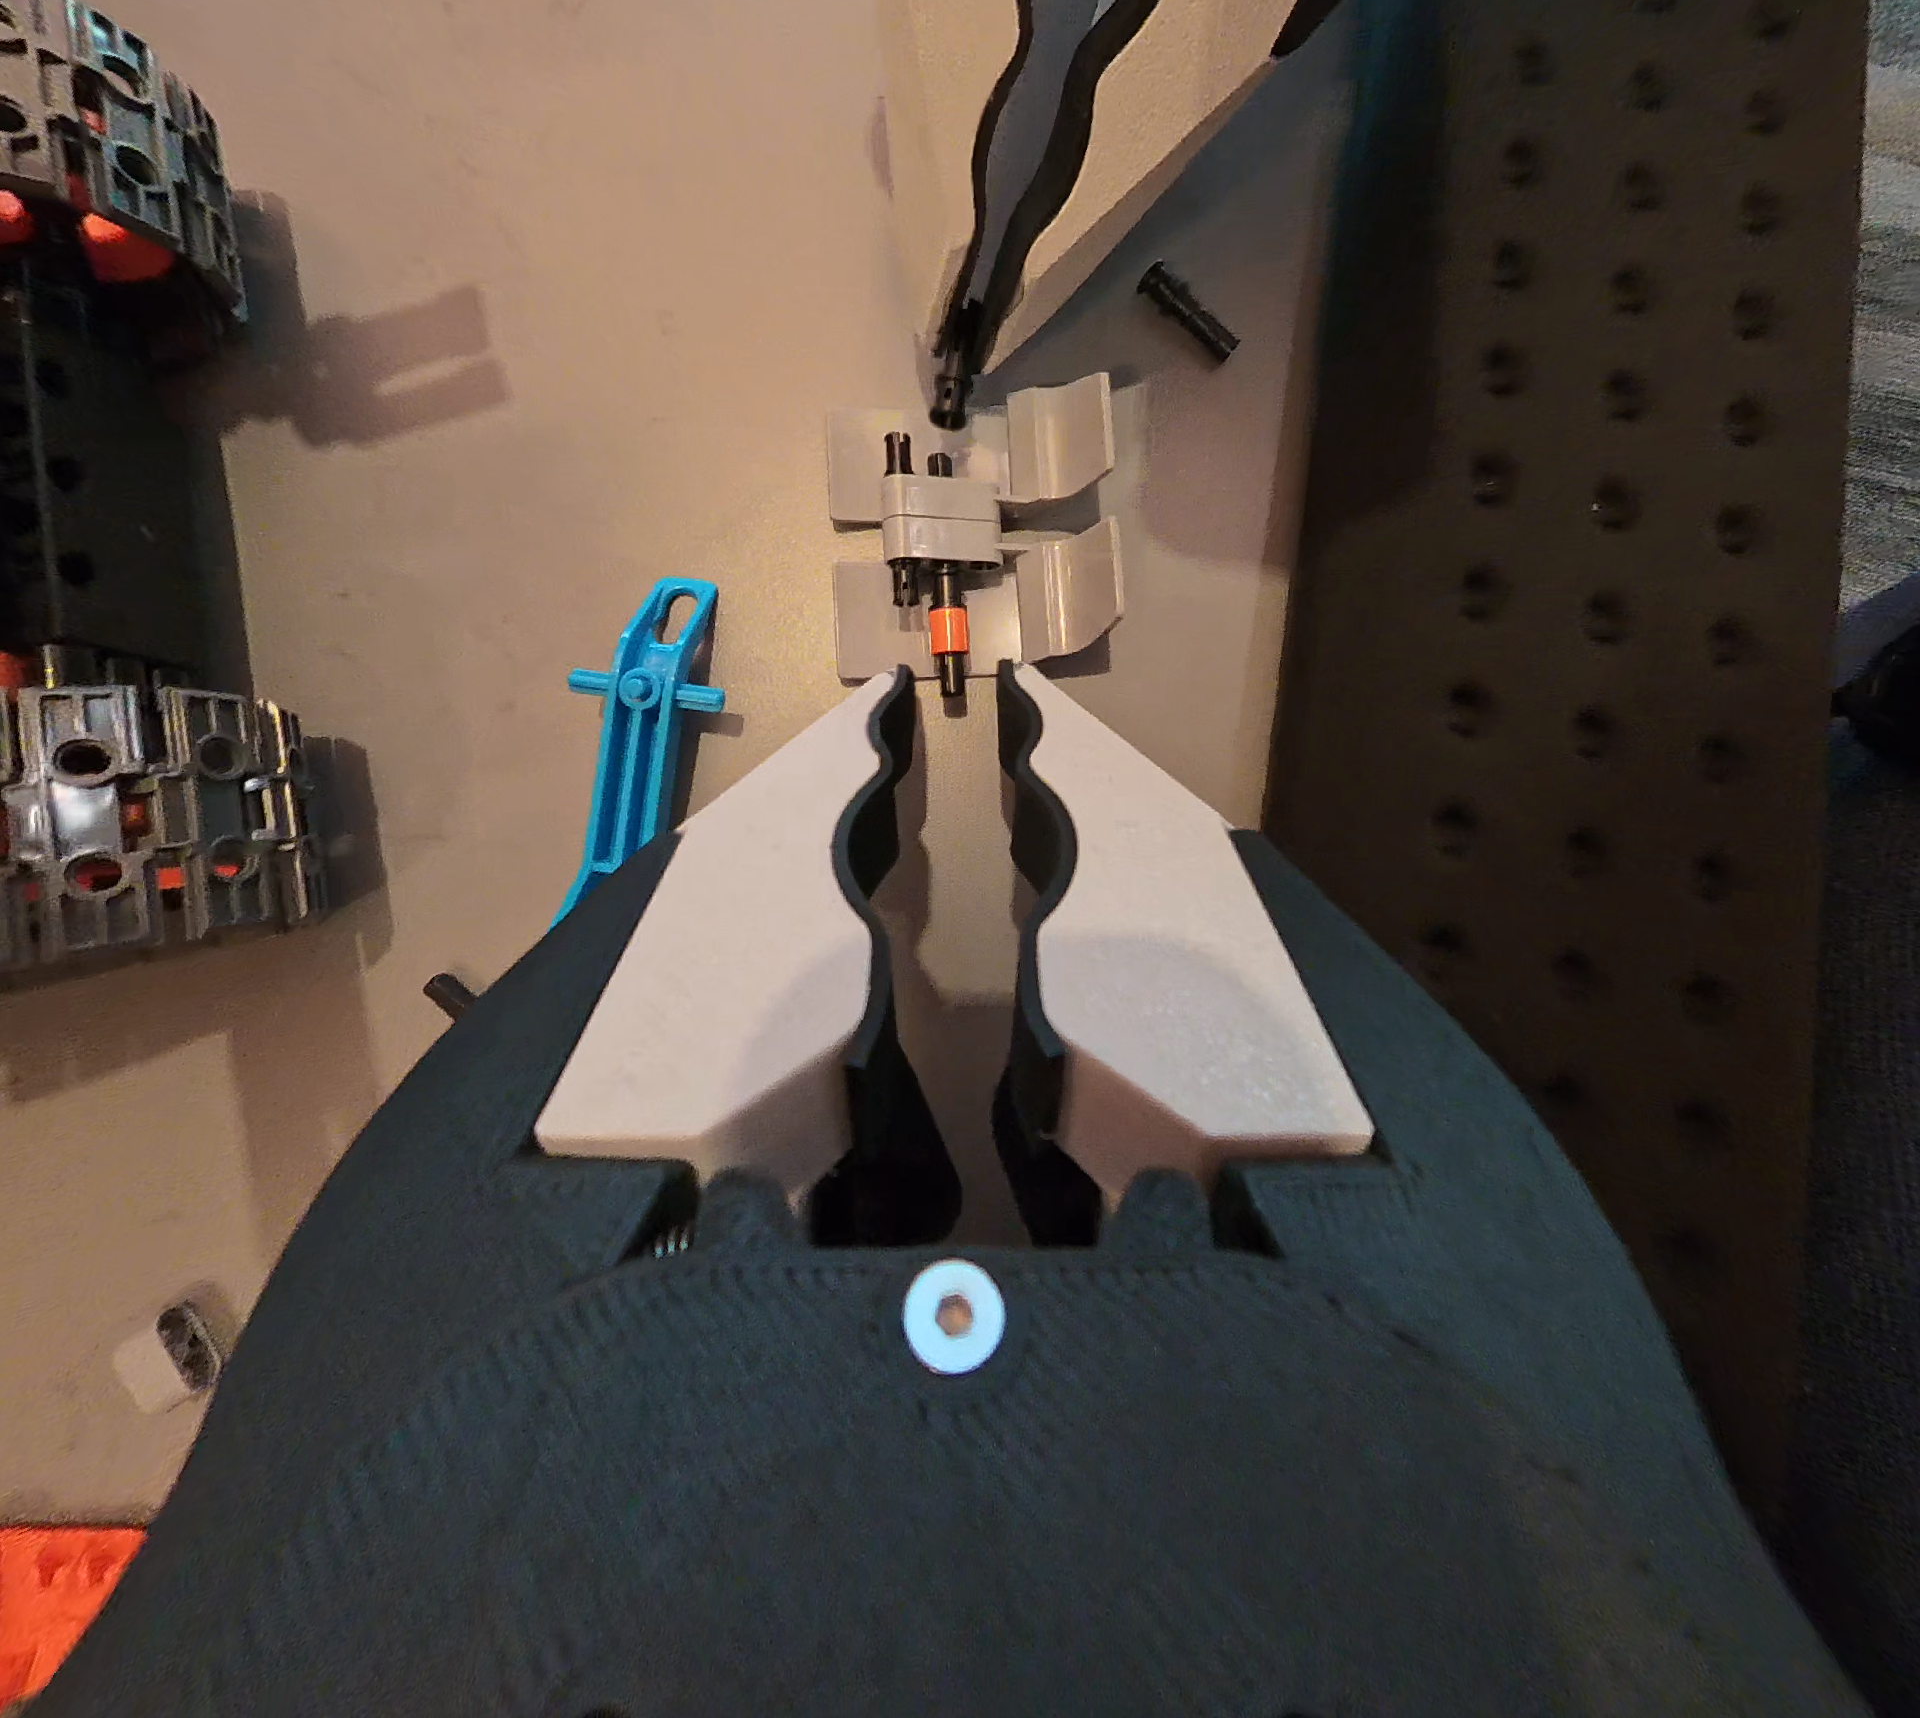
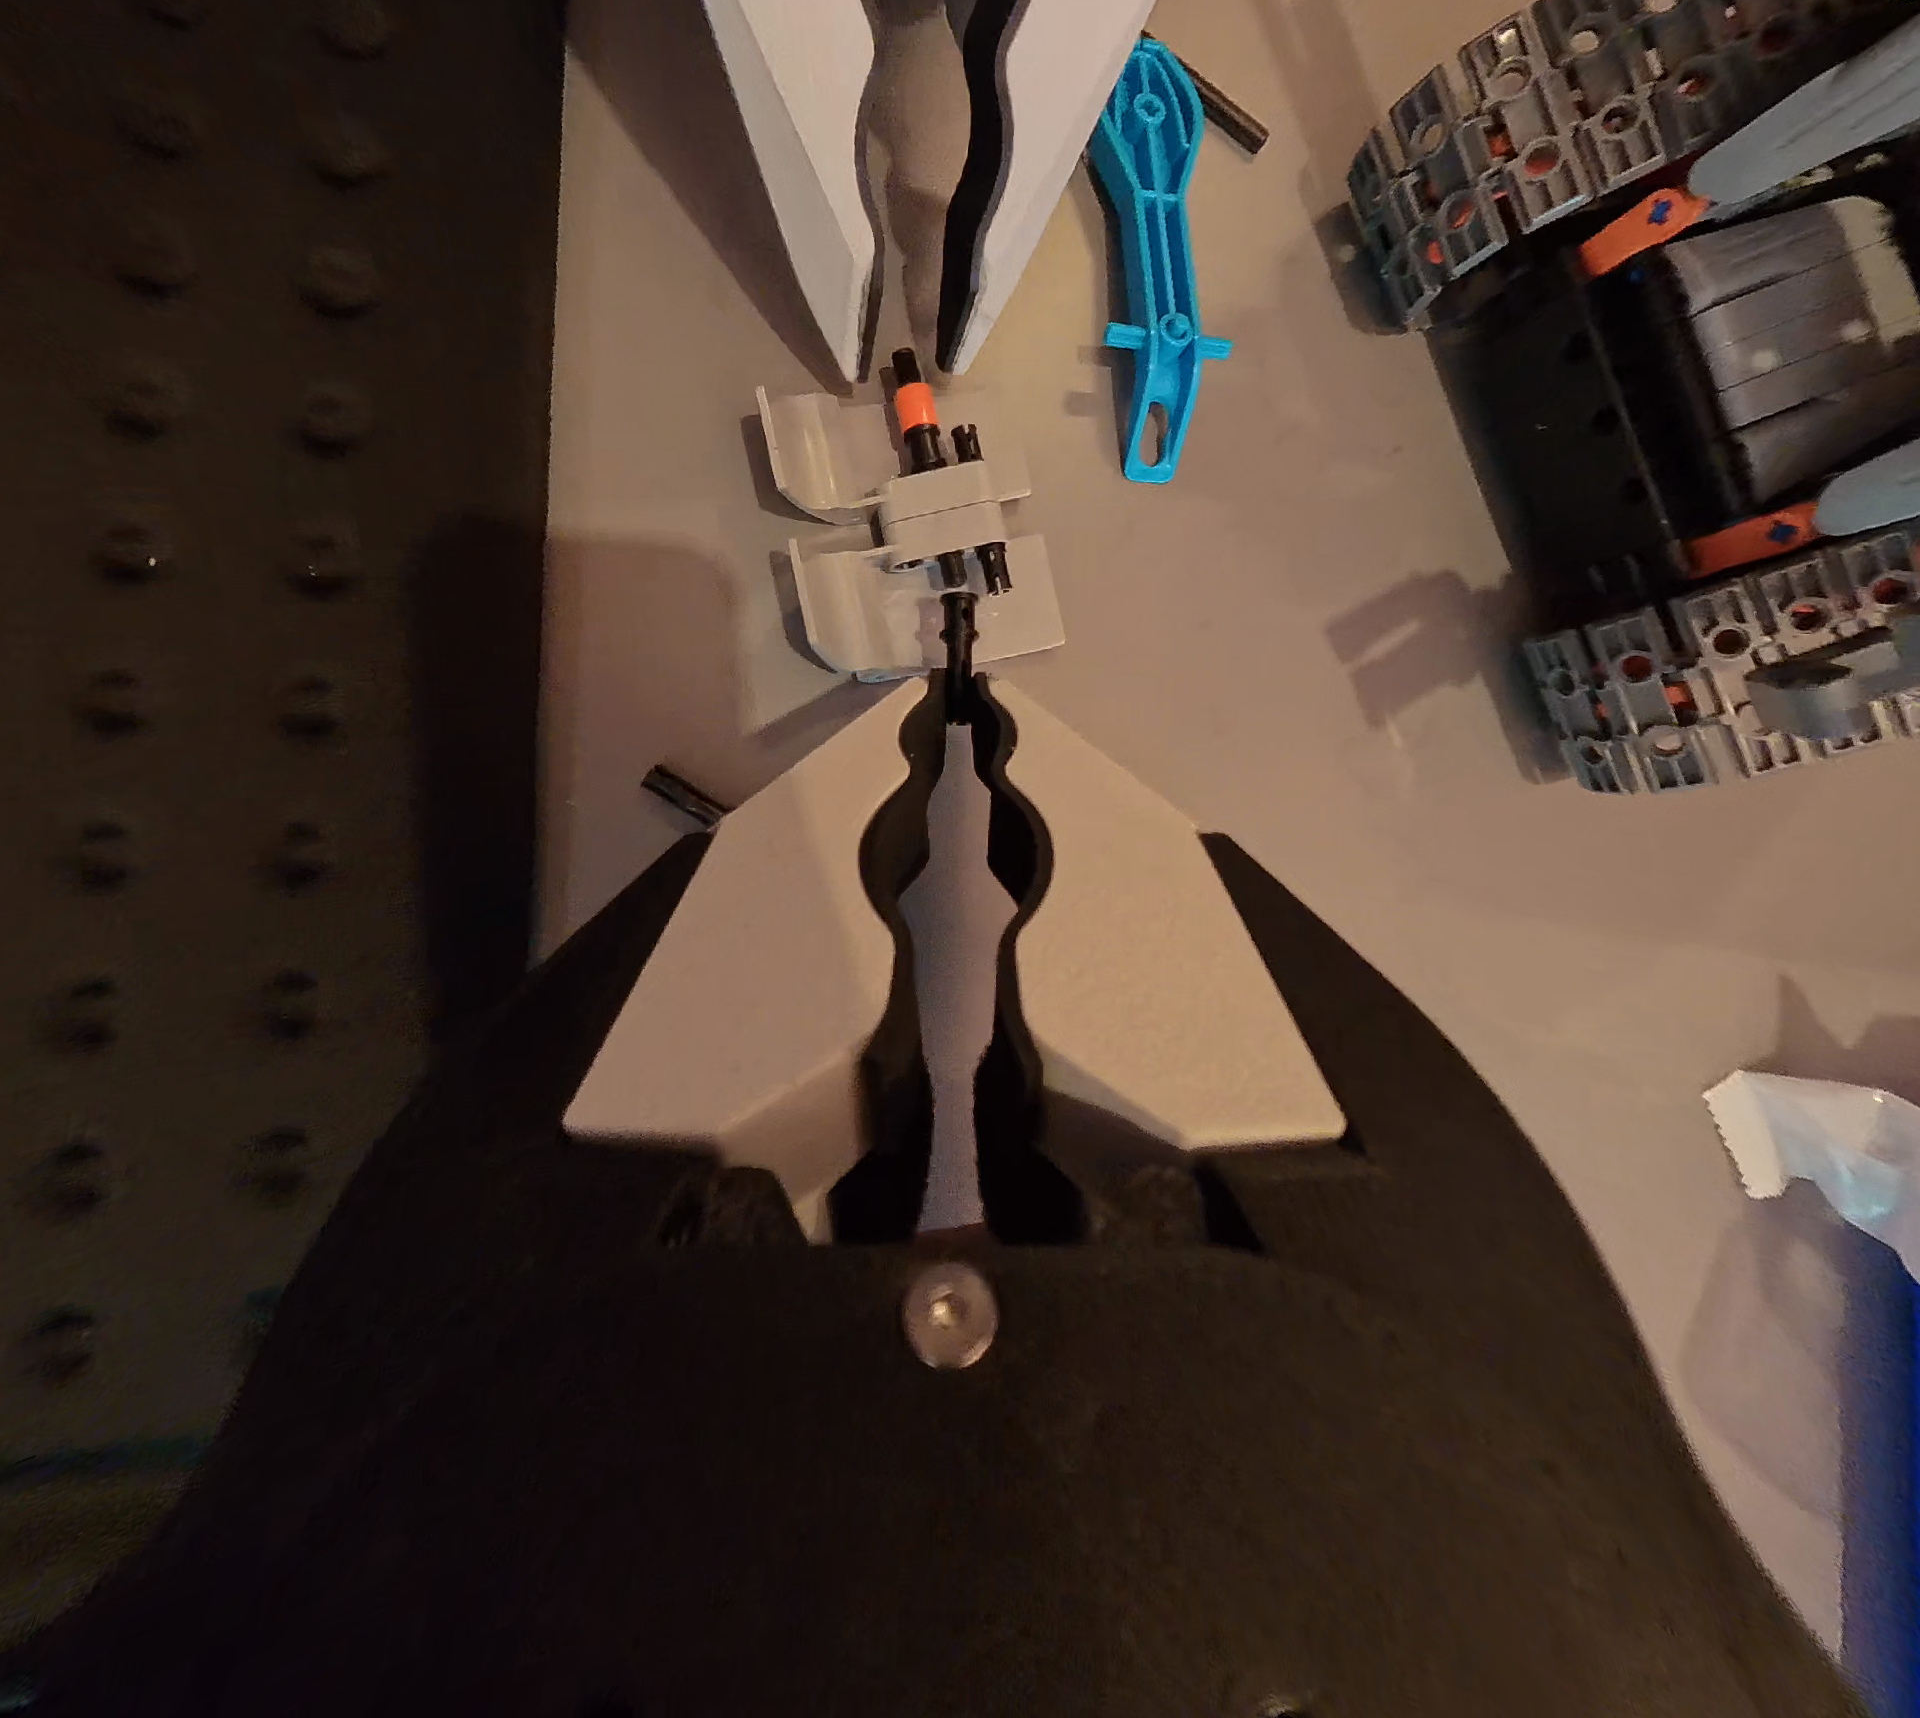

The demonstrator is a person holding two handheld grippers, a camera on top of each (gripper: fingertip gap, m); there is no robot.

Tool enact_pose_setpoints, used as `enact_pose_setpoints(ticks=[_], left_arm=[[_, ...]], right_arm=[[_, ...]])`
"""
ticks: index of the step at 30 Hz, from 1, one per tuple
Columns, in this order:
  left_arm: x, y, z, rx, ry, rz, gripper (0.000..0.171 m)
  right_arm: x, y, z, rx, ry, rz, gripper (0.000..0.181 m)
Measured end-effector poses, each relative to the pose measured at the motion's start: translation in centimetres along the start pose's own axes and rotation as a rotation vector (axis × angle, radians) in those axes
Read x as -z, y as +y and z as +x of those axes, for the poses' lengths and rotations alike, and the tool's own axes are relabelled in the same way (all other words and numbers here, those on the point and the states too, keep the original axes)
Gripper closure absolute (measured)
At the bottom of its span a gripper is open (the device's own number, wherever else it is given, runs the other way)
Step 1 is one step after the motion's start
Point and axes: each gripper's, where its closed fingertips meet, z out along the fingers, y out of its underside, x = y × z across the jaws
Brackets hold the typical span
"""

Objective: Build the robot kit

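Right hand-held gripper clenched on a black pin at the grey assembly; left hand-held gripper released, straddling its orange-collared axle.

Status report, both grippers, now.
Left gripper open, straddling orange-collared pin. Right gripper shut on black pin at grey assembly. Blue tool alongside.

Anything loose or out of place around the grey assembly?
Two stray black pins: one lies beside the studded black mat, another partly under the blue lever. Grey assembly itself looks intact.
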Motion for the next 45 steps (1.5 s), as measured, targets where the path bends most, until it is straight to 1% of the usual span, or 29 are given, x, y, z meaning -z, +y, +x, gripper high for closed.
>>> enact_pose_setpoints(ticks=[2,4,13,16,23,27,36,45], left_arm=[[-0.2,0.0,0.1,0.0,0.006,0.002,0.161],[-0.4,-0.1,0.0,-0.003,0.003,0.004,0.168],[-0.6,-0.2,-0.2,-0.022,0.006,0.0,0.168],[-0.6,-0.2,-0.3,-0.053,0.009,-0.009,0.169],[-0.6,-0.1,-0.6,-0.121,0.014,-0.035,0.169],[-0.6,-0.1,-0.7,-0.185,0.008,-0.061,0.169],[-0.8,-0.2,-0.8,-0.339,-0.077,-0.097,0.169],[-0.7,-0.3,-0.9,-0.462,-0.212,-0.134,0.169]], right_arm=[[-0.2,0.1,-0.1,0.001,-0.012,-0.001,0.18],[-0.5,0.2,-0.1,-0.001,-0.025,-0.003,0.18],[-0.8,0.2,0.1,0.0,-0.048,0.011,0.18],[-0.8,0.2,0.2,-0.02,-0.066,0.021,0.18],[-0.8,0.2,0.5,0.016,-0.103,0.006,0.18],[-0.7,0.2,0.2,0.007,-0.19,0.004,0.18],[-0.4,0.3,-0.6,-0.127,-0.429,0.003,0.18],[-0.3,0.1,-1.0,-0.22,-0.511,-0.006,0.18]])
